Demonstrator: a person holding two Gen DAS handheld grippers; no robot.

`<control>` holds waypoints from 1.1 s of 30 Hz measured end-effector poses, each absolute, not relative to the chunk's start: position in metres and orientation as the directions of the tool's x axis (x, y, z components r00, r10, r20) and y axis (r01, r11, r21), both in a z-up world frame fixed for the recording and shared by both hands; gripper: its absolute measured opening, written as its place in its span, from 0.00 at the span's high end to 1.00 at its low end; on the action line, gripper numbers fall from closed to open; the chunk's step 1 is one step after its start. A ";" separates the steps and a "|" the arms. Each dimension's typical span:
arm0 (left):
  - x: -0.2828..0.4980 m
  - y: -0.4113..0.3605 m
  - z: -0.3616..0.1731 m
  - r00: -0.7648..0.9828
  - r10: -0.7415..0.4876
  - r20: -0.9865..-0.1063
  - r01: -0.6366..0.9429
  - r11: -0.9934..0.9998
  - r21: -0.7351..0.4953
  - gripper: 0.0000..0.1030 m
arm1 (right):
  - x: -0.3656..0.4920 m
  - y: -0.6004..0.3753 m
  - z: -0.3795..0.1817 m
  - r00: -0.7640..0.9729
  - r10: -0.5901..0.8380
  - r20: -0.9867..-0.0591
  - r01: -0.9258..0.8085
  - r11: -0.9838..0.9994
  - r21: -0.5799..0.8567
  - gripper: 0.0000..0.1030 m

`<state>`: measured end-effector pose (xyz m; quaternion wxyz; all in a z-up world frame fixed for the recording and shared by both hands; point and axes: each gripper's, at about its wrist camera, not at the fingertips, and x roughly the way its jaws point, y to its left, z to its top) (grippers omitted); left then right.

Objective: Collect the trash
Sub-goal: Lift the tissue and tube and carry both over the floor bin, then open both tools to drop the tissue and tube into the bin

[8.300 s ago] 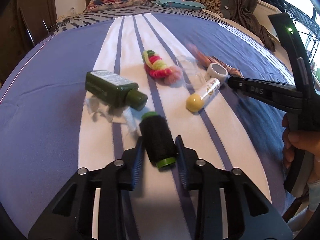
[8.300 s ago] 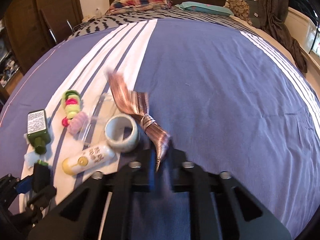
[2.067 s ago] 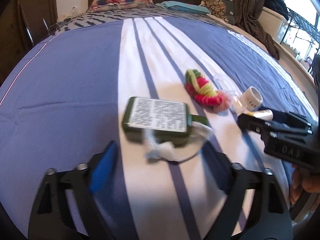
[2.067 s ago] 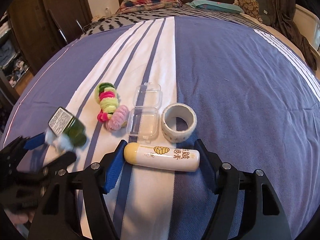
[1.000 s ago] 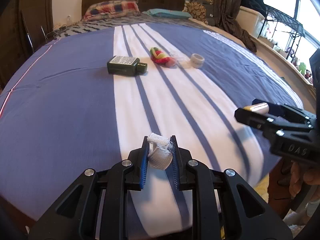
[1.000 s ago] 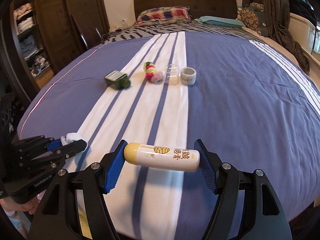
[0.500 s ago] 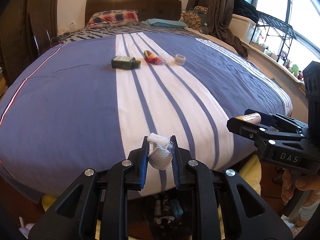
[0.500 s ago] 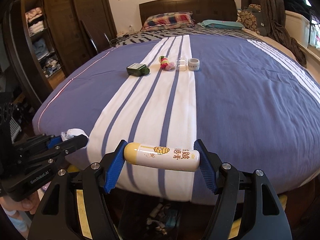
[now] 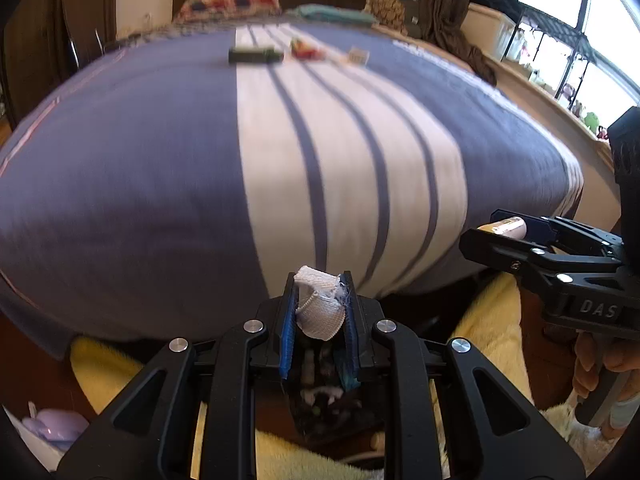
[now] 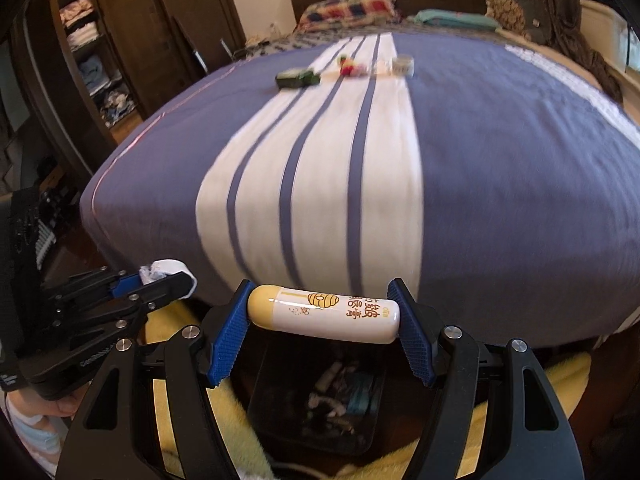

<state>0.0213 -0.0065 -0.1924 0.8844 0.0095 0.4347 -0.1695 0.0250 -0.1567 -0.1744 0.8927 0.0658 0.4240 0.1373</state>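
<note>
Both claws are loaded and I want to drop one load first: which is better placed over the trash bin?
Probably the right claw: its cream tube hangs directly above the open black bin. The left claw with its white wad sits near the bin's edge.

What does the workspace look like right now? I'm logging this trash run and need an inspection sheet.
Surface: striped bedspread, blue and white, motion-blurred.
Job's things: white crumpled wad in the left gripper; cream tube held end to end in the right gripper; dark trash bin on the floor below both, already holding scraps.
Clutter: green bottle, colourful scrunchies, tape roll far up the bed.
Grippers: both shut on their loads, past the bed's foot.
Cables: nothing seen.
Surroundings: yellow rug, wardrobe shelves, headboard and pillows.
</note>
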 end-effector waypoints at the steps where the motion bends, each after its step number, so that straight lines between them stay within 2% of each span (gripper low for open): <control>1: 0.020 -0.005 -0.201 0.546 -0.291 -0.786 0.304 0.943 -0.137 0.81 | 0.023 -0.155 -0.180 0.589 0.304 -0.749 -0.190 0.953 0.238 0.33; 12: 0.016 -0.018 -0.299 0.285 -0.295 -0.912 0.315 0.927 -0.201 0.81 | 0.014 -0.145 -0.266 0.398 0.320 -0.860 -0.155 0.947 0.280 0.33; 17: 0.016 -0.023 -0.332 0.185 -0.301 -0.936 0.298 0.924 -0.238 0.81 | 0.020 -0.144 -0.299 0.324 0.301 -0.897 -0.118 0.954 0.277 0.33; 33: 0.022 -0.018 -0.358 0.122 -0.313 -0.942 0.253 0.927 -0.275 0.81 | 0.040 -0.131 -0.339 0.231 0.260 -0.938 -0.114 0.964 0.239 0.33</control>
